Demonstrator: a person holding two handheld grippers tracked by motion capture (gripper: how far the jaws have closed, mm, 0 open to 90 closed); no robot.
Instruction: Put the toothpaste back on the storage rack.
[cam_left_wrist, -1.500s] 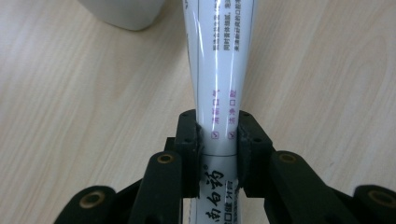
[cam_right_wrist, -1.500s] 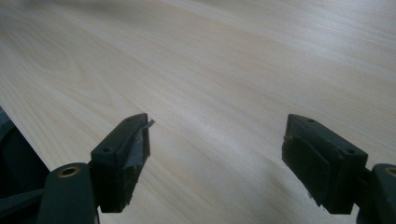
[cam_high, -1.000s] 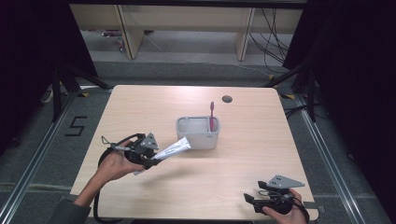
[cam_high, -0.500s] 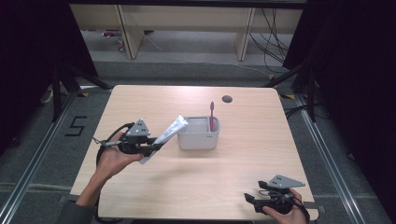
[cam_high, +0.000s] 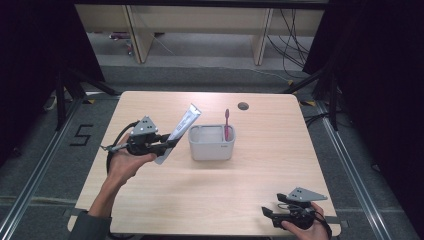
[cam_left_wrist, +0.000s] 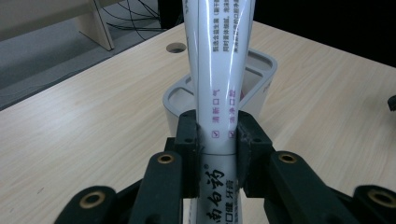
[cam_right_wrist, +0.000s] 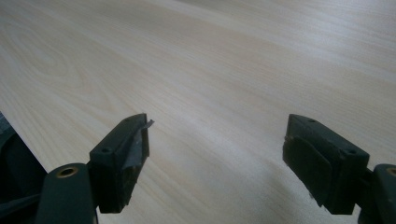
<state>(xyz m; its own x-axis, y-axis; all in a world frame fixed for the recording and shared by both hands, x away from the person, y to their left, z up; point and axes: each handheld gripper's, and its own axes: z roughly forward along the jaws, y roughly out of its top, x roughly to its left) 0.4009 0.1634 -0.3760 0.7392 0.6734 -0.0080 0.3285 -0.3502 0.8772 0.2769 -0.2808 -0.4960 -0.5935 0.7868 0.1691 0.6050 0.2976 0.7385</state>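
Observation:
My left gripper (cam_high: 167, 144) is shut on a white toothpaste tube (cam_high: 181, 129), held above the table just left of a grey holder box (cam_high: 211, 148). The tube tilts up and to the right, its flat end raised toward the box's left rim. In the left gripper view the tube (cam_left_wrist: 219, 70) stands between the black pads of that gripper (cam_left_wrist: 216, 140), with the box (cam_left_wrist: 261, 70) right behind it. A red toothbrush (cam_high: 226, 125) stands upright in the box's right part. My right gripper (cam_high: 270, 216) rests at the table's front right, its jaws wide apart over bare wood (cam_right_wrist: 215, 135).
A round cable hole (cam_high: 243, 106) sits near the table's far edge. The wooden table (cam_high: 270, 170) has bare surface in the middle and right. Shelving legs and cables lie on the floor behind.
My left gripper has lifted the toothpaste tube and tipped it from nearly flat to steeply upward, closer to the box's left side. The right gripper has stayed put.

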